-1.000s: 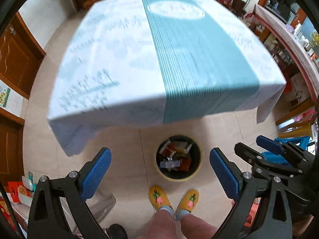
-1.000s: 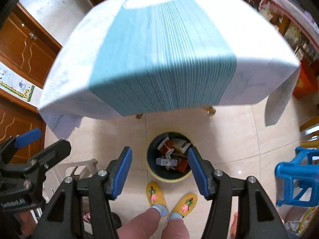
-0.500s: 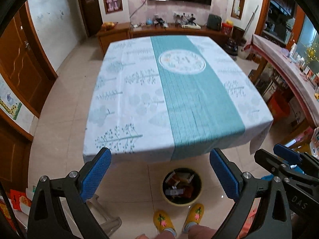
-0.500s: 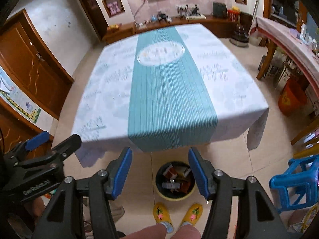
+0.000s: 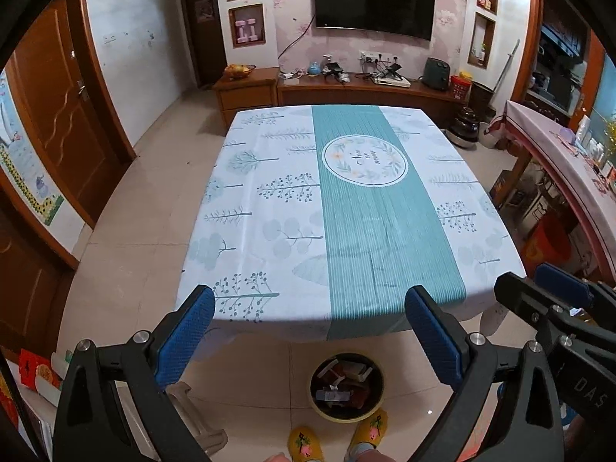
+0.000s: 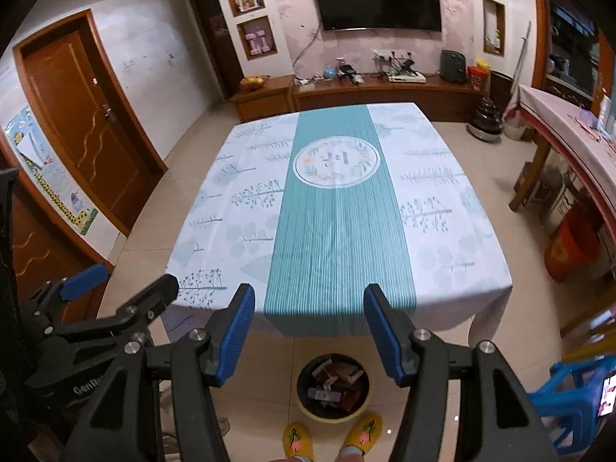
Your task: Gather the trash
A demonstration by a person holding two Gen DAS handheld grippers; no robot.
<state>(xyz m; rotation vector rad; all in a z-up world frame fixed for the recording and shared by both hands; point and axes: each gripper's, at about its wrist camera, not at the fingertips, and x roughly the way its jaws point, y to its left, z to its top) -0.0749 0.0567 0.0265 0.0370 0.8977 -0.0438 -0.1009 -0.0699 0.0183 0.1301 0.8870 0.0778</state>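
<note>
A round dark trash bin point(image 5: 346, 387) with a yellow rim stands on the floor at the table's near edge, holding several wrappers and cartons; it also shows in the right wrist view point(image 6: 333, 385). My left gripper point(image 5: 310, 333) is open and empty, held high above the near table edge. My right gripper point(image 6: 310, 331) is open and empty beside it, also high over the near edge. The table point(image 5: 269, 231) wears a white and teal cloth, and I see no trash on it.
The person's yellow slippers point(image 5: 335, 439) stand just behind the bin. A blue plastic stool point(image 6: 569, 396) is at the right, a clear stool point(image 5: 196, 415) at the left. A side table point(image 5: 558, 161) and red bucket point(image 6: 569, 246) line the right. Wooden doors point(image 5: 57, 115) are on the left.
Both grippers have risen and tilted up from looking down at the bin to looking across the whole table and room. Both jaws stayed open.
</note>
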